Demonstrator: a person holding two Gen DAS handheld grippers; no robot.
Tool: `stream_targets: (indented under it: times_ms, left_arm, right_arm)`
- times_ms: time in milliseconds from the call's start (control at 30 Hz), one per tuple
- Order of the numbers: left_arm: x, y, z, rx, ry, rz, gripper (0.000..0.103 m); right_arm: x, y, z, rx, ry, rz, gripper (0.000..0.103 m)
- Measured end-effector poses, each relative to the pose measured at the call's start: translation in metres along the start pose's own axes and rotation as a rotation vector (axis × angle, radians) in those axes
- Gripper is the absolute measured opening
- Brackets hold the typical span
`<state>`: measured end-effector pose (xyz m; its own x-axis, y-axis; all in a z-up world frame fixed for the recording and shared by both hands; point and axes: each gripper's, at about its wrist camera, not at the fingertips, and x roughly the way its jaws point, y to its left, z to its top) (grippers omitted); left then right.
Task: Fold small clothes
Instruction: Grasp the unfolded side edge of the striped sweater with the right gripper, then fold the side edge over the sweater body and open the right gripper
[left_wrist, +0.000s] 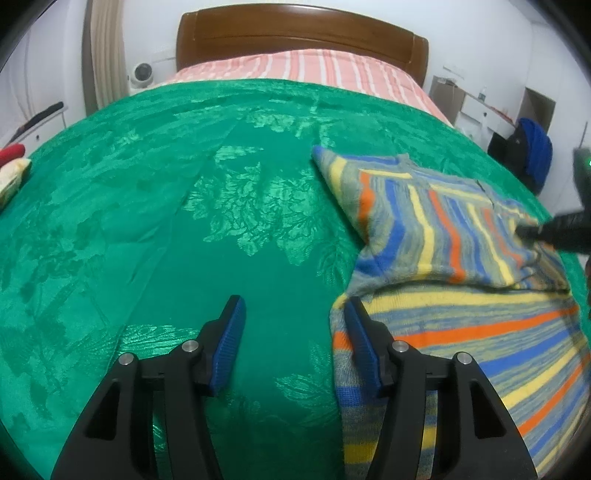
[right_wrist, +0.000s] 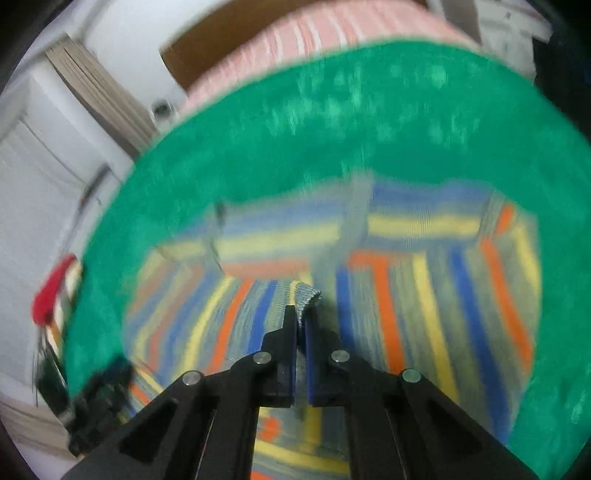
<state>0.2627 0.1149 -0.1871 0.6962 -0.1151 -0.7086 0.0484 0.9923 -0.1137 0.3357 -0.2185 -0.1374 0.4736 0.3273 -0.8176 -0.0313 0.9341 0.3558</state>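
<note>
A striped knit sweater (left_wrist: 443, 229) in blue, yellow, orange and grey lies on the right half of the green bedspread (left_wrist: 184, 184), one sleeve folded across its body. My left gripper (left_wrist: 293, 310) is open just above the bedspread. Its right finger (left_wrist: 360, 332) sits at the sweater's left edge, and only green cloth shows between the pads. My right gripper (right_wrist: 301, 314) is shut on a grey ribbed edge of the sweater (right_wrist: 406, 277), which sticks up between its pads. In the left wrist view the right gripper (left_wrist: 528, 232) comes in from the right over the folded sleeve.
A pink striped quilt (left_wrist: 314, 68) and a wooden headboard (left_wrist: 295, 37) lie beyond the bedspread. A red and yellow item (left_wrist: 11, 162) rests at the bed's left edge. Blue and dark clothes (left_wrist: 532, 147) hang at the far right, near white furniture (left_wrist: 476, 107).
</note>
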Motion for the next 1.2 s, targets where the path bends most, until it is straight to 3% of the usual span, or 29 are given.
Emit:
stream_targets:
  times_ms: [67, 133, 200, 333, 467, 733, 800, 967, 1100, 1167, 1200]
  left_arm:
    - [0.000, 0.001, 0.000, -0.004, -0.001, -0.004, 0.058]
    - [0.000, 0.002, 0.000, -0.006, -0.002, -0.005, 0.059]
    - [0.000, 0.002, 0.000, -0.006, -0.002, -0.004, 0.059]
    - [0.000, 0.001, -0.001, -0.005, -0.002, -0.002, 0.059]
    - [0.000, 0.001, -0.001, -0.003, -0.001, 0.001, 0.059]
    - [0.002, 0.002, -0.001, -0.008, -0.001, -0.002, 0.060]
    - [0.002, 0.002, 0.000, -0.011, -0.002, -0.006, 0.060]
    - [0.003, 0.003, -0.001, -0.018, -0.005, -0.012, 0.061]
    - [0.002, 0.004, -0.001, -0.022, 0.000, -0.013, 0.062]
    - [0.000, 0.005, 0.001, -0.031, 0.012, -0.022, 0.066]
    - [-0.003, 0.008, 0.003, -0.043, 0.030, -0.039, 0.068]
  right_arm:
    - [0.004, 0.001, -0.005, -0.024, 0.016, -0.029, 0.018]
    - [-0.014, 0.000, -0.009, -0.026, -0.061, -0.040, 0.023]
    - [-0.037, 0.000, -0.015, 0.013, -0.100, 0.044, 0.023]
    - [-0.037, -0.023, -0.042, 0.283, 0.055, 0.249, 0.023]
    - [-0.024, -0.034, -0.059, 0.369, 0.084, 0.284, 0.023]
    - [-0.002, -0.037, -0.050, 0.411, 0.062, 0.250, 0.021]
    - [0.001, -0.035, -0.049, 0.381, 0.061, 0.221, 0.004]
    - [-0.031, -0.020, -0.049, 0.295, 0.003, 0.162, 0.004]
    - [-0.012, -0.017, -0.056, 0.244, 0.103, 0.066, 0.005]
    - [-0.012, -0.017, -0.056, 0.243, 0.080, 0.073, 0.008]
    - [-0.016, -0.018, -0.056, 0.252, 0.074, 0.085, 0.014]
